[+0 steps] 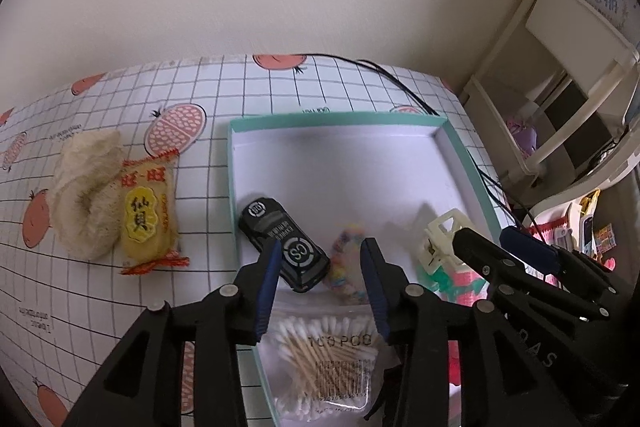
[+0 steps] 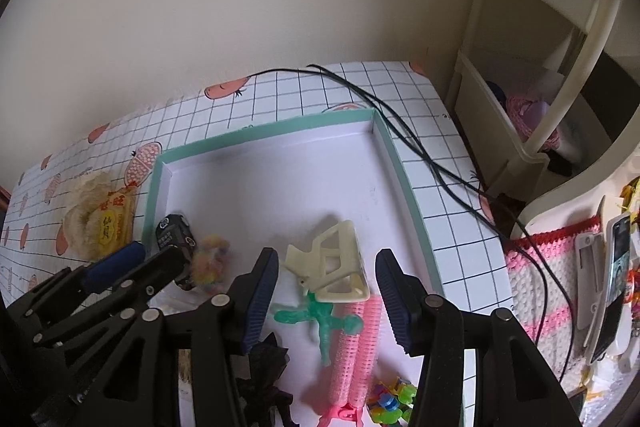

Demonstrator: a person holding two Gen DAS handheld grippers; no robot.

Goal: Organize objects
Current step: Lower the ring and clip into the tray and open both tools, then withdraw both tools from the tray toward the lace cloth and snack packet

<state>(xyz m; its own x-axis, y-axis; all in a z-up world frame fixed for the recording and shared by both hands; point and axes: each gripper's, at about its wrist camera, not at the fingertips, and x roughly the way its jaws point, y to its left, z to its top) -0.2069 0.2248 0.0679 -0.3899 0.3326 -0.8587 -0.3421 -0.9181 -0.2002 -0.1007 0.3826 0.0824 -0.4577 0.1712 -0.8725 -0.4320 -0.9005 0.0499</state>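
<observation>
- A glossy black toy car (image 1: 284,245) lies in a matt, smooth cardboard tray (image 1: 340,117) with a mint rim.
- Wooden-stemmed cotton swabs (image 1: 320,355) sit in clear, shiny plastic.
- The cream hair claw clip (image 2: 340,259) looks like smooth hard plastic; the green figurine (image 2: 324,323) is translucent.
- A glossy yellow snack packet (image 1: 148,211) rests against a rough, fuzzy beige cloth (image 1: 86,195).
- The gridded tablecloth (image 1: 120,99) appears smooth and slightly shiny.
</observation>
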